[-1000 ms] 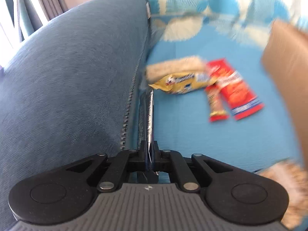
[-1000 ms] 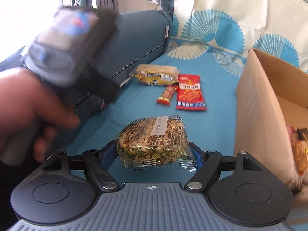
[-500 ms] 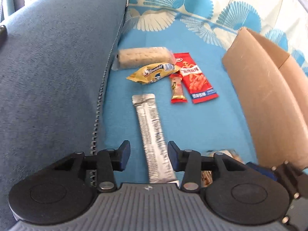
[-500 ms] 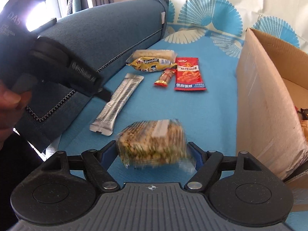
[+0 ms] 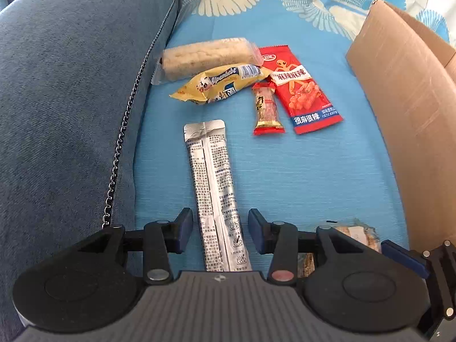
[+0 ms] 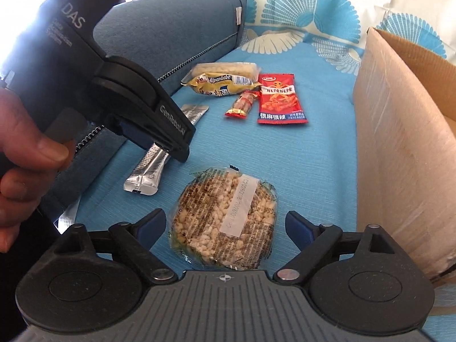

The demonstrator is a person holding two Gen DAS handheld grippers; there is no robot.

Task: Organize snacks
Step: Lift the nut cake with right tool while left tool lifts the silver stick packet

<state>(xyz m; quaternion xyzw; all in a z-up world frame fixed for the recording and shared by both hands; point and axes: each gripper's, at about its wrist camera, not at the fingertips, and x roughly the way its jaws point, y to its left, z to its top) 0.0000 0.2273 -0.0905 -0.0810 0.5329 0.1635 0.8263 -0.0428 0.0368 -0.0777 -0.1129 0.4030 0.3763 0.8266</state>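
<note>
six snacks laid out on blue cushion w/ silver stick pack btwn half-open left gripper, unheld, round rice cake btwn opening right gripper, untouched; box contents can't tell.

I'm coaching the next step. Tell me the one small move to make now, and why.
Probably lift the right tool straight up and clear. Its jaws are opening, with a gap on each side of the rice cake, which lies flat on the blue cloth, so it looks released. The left tool is open too, astride the silver stick pack.
</note>
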